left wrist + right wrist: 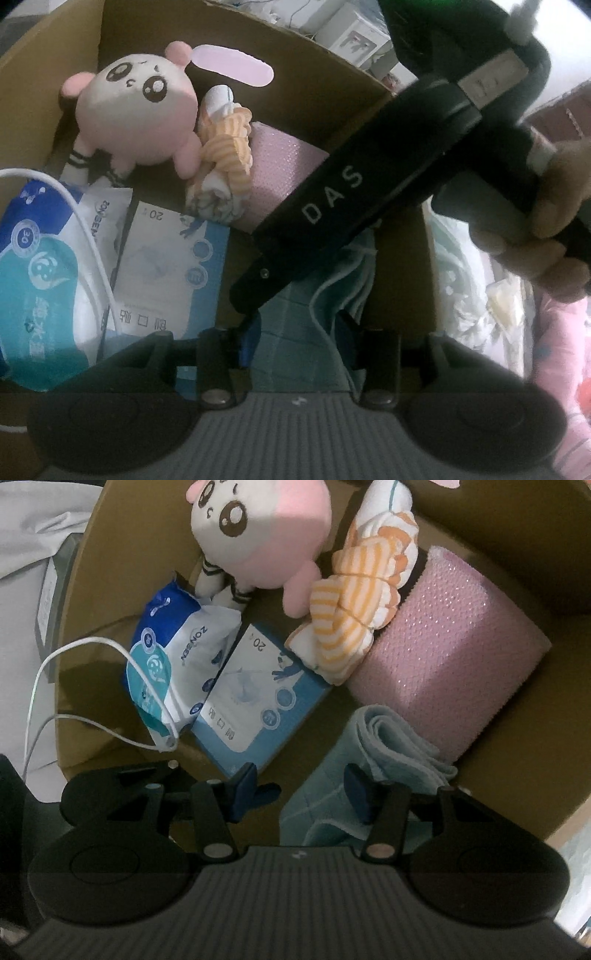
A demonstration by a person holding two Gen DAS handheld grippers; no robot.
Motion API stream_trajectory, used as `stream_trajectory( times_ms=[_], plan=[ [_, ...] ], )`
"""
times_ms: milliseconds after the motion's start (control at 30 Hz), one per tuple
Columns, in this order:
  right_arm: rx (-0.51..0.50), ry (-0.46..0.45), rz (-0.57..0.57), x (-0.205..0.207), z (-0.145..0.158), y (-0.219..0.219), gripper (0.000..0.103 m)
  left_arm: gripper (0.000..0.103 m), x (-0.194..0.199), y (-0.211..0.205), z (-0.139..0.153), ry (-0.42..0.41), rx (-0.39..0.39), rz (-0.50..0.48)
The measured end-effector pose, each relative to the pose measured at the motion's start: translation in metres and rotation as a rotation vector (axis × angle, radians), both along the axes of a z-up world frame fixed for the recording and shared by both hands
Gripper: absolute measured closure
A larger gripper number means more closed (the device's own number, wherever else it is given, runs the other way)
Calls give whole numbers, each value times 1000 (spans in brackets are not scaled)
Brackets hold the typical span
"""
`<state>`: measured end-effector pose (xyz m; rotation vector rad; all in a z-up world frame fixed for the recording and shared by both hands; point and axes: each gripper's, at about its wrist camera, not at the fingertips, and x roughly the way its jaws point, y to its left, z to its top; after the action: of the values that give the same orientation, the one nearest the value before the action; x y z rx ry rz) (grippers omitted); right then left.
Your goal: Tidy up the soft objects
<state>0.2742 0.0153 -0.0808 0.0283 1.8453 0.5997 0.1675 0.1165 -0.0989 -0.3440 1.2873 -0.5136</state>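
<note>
Cardboard box [480, 524] walls fill both views, with the teal towel [391, 746] lying folded at the lower right of its floor. The right hand-held gripper [301, 790] straddles the towel's near edge, jaws partly open and not pressing, so the placing step looks about finished; the left hand-held gripper [295, 339] hangs likewise, holding nothing. Next comes lifting clear, past the white cable [110, 672], wipes [173, 657], plush [258, 528] and pink roll [450, 642] crowding round.

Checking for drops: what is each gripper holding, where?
Right gripper: nothing, its pads not squeezing the folded blue towel. Left gripper: straddles that towel; grip cannot be told.
</note>
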Motion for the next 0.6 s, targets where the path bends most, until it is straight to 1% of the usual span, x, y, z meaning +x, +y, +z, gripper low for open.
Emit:
stream_trajectory(
  times_ms=[33, 100, 167, 333, 467, 533, 600],
  plan=[
    [3, -3, -2, 0, 0, 0, 51, 56, 0, 1, 0, 6, -7, 0],
    [9, -9, -5, 2, 0, -1, 51, 56, 0, -2, -4, 16, 3, -10],
    [17, -16, -11, 1, -3, -3, 51, 56, 0, -8, -8, 23, 41, -29],
    [43, -21, -29, 4, 4, -10, 51, 56, 2, -25, -19, 25, 133, -77],
    [60, -24, -38, 4, 5, -10, 51, 54, 7, -34, -30, 63, 153, -79],
    [68, -28, -40, 4, 6, -11, 51, 48, 9, -35, -32, 70, 143, -73],
    [75, -33, -41, 4, 7, -12, 51, 47, 9, -37, -33, 71, 137, -71]
  ],
)
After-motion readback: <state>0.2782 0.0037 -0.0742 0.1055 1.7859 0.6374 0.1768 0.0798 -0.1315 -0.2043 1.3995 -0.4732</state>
